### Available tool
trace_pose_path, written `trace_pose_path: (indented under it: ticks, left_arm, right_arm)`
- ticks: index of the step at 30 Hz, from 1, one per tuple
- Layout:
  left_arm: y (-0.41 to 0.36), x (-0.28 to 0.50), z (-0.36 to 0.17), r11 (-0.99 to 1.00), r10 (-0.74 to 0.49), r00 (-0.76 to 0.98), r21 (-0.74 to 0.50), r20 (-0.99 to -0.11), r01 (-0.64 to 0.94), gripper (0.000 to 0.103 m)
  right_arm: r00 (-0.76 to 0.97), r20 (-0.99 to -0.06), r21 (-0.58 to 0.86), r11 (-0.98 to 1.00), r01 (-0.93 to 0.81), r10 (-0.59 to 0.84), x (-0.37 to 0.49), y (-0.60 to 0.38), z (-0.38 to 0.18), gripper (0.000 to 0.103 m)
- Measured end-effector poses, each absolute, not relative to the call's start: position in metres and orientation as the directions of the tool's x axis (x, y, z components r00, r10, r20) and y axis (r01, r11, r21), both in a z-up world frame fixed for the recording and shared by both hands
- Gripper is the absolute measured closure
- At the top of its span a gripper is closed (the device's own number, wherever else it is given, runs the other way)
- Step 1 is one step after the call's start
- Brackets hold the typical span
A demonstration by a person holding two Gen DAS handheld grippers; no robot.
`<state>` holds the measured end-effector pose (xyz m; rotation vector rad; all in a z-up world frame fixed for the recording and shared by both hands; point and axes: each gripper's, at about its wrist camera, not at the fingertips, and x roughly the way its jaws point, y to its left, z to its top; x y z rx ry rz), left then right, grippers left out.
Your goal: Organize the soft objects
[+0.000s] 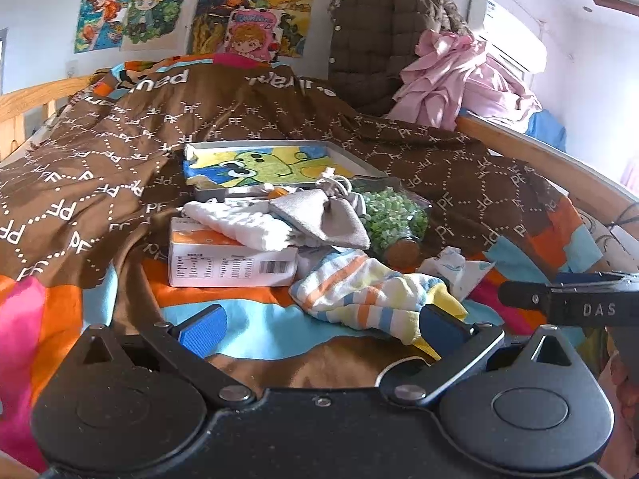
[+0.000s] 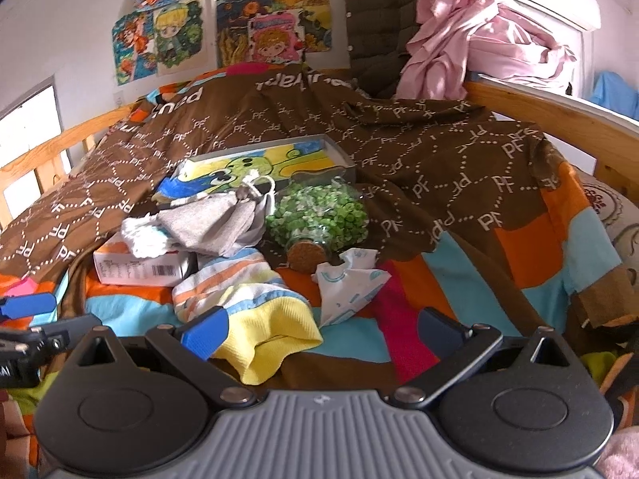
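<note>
Reaching with both jaws wide and empty, our left gripper (image 1: 319, 327) and right gripper (image 2: 323, 335) flank the striped sock (image 2: 247, 303) at twelve o'clock; closing early risks snagging the blanket (image 2: 439, 183).

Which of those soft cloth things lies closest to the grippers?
The striped sock, with its yellow cuff; the grey pouch and white cloth lie farther back, atop the box.
</note>
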<state>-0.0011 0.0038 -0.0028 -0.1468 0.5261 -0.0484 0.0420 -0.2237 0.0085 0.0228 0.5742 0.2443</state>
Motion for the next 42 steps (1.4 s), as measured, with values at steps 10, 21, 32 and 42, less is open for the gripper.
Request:
trace_pose_path:
  ticks: [10, 21, 32, 42]
  left_arm:
    - [-0.013, 0.019, -0.003, 0.983, -0.182, 0.820, -0.128, -0.542, 0.134, 0.001]
    - [-0.027, 0.068, -0.009, 0.953, -0.301, 0.765, -0.199, -0.569, 0.227, 0.001]
    - [-0.040, 0.113, -0.029, 0.940, -0.337, 0.700, -0.190, -0.630, 0.282, 0.010]
    - [-0.044, 0.127, -0.042, 0.929, -0.369, 0.640, -0.244, -0.674, 0.279, 0.027]
  right_arm:
    - [0.752, -0.609, 0.216, 0.965, -0.149, 0.253, 0.066, -0.244, 0.012, 0.000]
    - [0.652, -0.700, 0.293, 0.949, -0.112, 0.293, 0.126, -0.254, -0.002, 0.001]
    - [0.648, -0.695, 0.287, 0.946, -0.148, 0.312, 0.174, -0.248, -0.028, 0.015]
    - [0.629, -0.672, 0.353, 0.916, -0.192, 0.391, 0.179, -0.245, -0.036, 0.035]
